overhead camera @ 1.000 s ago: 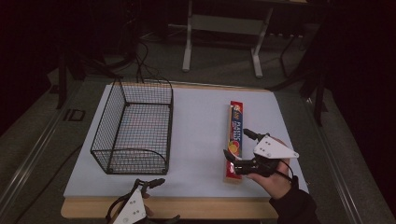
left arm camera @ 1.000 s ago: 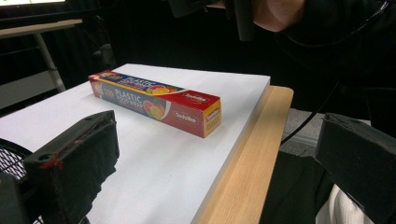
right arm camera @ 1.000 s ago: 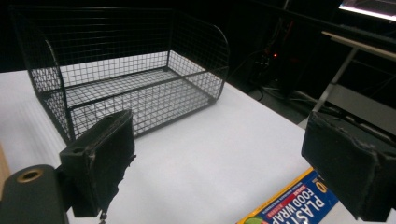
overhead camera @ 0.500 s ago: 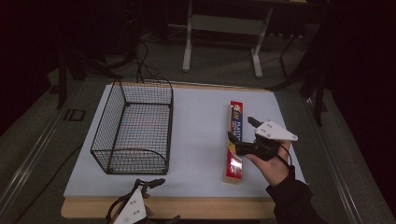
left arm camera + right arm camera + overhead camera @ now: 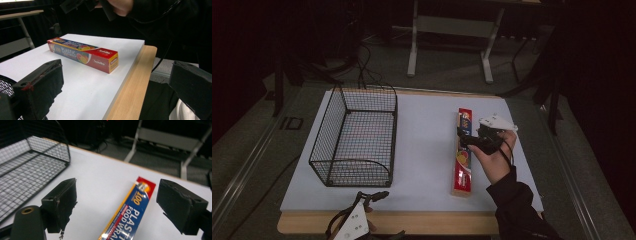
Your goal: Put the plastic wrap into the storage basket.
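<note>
Plastic wrap box [image 5: 463,152] lying lengthwise right of centre on white table [image 5: 427,140], right gripper [image 5: 467,140] jaws apart over it, left gripper [image 5: 374,196] bottom edge, jaws apart, wire basket [image 5: 354,135] left of centre.

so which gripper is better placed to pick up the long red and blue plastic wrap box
Right, probably. The right gripper hovers over the long red and blue plastic wrap box with its jaws open on either side of it. The left gripper sits at the table's near edge, beside the black wire basket.
</note>
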Motion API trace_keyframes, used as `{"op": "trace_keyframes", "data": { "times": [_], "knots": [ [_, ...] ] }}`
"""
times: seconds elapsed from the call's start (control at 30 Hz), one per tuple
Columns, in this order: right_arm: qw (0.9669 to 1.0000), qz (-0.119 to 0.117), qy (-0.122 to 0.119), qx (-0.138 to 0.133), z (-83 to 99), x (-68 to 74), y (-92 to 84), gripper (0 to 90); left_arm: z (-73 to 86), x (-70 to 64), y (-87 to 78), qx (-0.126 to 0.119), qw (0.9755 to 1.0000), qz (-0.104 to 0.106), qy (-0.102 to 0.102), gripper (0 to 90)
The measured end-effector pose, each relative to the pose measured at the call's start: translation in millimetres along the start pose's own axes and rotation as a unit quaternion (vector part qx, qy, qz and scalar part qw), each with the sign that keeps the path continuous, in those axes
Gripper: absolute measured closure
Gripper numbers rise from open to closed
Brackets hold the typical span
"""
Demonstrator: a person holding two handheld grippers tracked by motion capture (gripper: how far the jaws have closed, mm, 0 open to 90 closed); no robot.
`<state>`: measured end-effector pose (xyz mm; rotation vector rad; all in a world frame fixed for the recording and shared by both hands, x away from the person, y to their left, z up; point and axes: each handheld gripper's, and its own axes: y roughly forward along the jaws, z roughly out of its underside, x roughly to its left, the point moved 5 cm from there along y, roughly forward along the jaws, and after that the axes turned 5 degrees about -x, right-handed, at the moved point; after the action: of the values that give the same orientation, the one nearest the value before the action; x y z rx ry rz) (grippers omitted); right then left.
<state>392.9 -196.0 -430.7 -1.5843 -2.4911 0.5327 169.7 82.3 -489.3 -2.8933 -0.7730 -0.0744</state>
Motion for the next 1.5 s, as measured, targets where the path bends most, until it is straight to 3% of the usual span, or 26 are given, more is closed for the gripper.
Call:
{"op": "trace_keyframes", "data": {
  "times": [0.17, 0.33, 0.63, 0.7, 0.8, 0.9, 0.97, 1.07, 1.13, 1.17, 1.2, 1.23, 1.27, 1.3, 1.33, 1.47, 1.5],
  "knots": [
    [0.9982, 0.026, 0.028, 0.046, 10.4, -4.7, 16.5, 19.6, -0.1, 0.0, -0.1, 0.0, 1.0, 0.0, 0.001, 0.1],
    [0.9931, 0.042, 0.061, 0.092, 21.3, -9.4, 32.5, 19.8, 0.0, 0.1, 0.0, 0.0, 1.0, 0.0, -0.001, 0.1],
    [0.9759, 0.053, 0.107, 0.182, 40.6, -19.0, 62.3, 15.8, 0.1, 0.0, 0.0, 0.001, 1.0, 0.0, -0.001, 0.1],
    [0.9701, 0.055, 0.114, 0.207, 46.6, -20.6, 67.9, 15.8, 0.2, 0.2, 0.0, 0.002, 1.0, 0.0, 0.0, 0.1],
    [0.9556, 0.05, 0.136, 0.257, 56.4, -21.9, 76.0, 19.1, 0.5, 0.1, 0.2, 0.004, 1.0, 0.0, 0.002, 0.1],
    [0.9458, 0.064, 0.127, 0.292, 62.2, -24.3, 83.4, 22.6, 0.6, -0.5, 0.4, 0.005, 1.0, 0.001, 0.004, 0.1],
    [0.9386, 0.063, 0.134, 0.312, 65.4, -24.2, 87.7, 25.5, 0.6, -0.7, 0.5, 0.006, 1.0, 0.001, 0.005, 0.1],
    [0.9307, 0.068, 0.145, 0.329, 68.7, -23.2, 93.6, 28.9, 0.6, -0.6, 0.3, 0.006, 1.0, 0.001, 0.005, 0.1],
    [0.919, 0.068, 0.156, 0.355, 72.0, -20.7, 96.5, 30.1, 0.9, -0.7, 0.5, 0.007, 1.0, 0.001, 0.006, 0.1],
    [0.919, 0.068, 0.156, 0.355, 72.0, -20.7, 96.5, 30.1, 0.9, -0.7, 0.5, 0.007, 1.0, 0.001, 0.006, 0.1],
    [0.9046, 0.077, 0.177, 0.38, 73.6, -19.2, 99.0, 31.7, 1.1, -1.2, 0.7, 0.009, 0.9999, 0.001, 0.008, 0.1],
    [0.9046, 0.077, 0.177, 0.38, 73.6, -19.2, 99.0, 31.7, 1.1, -1.2, 0.7, 0.009, 0.9999, 0.001, 0.008, 0.1],
    [0.901, 0.078, 0.184, 0.385, 73.4, -19.7, 99.6, 32.1, 1.1, -1.6, 0.9, 0.01, 0.9999, 0.001, 0.01, 0.1],
    [0.8945, 0.082, 0.197, 0.393, 73.1, -19.8, 100.4, 32.5, 1.1, -2.0, 1.1, 0.01, 0.9999, 0.001, 0.011, 0.1],
    [0.8914, 0.084, 0.202, 0.397, 73.2, -20.0, 101.1, 32.7, 1.1, -2.3, 1.1, 0.01, 0.9999, 0.002, 0.012, 0.1],
    [0.8837, 0.102, 0.202, 0.41, 73.7, -18.3, 104.1, 33.9, 0.9, -2.1, 0.8, 0.01, 0.9999, 0.002, 0.012, 0.1],
    [0.8837, 0.102, 0.202, 0.41, 73.7, -18.3, 104.1, 33.9, 0.9, -2.0, 0.7, 0.01, 0.9999, 0.002, 0.012, 0.1]
  ]
}}
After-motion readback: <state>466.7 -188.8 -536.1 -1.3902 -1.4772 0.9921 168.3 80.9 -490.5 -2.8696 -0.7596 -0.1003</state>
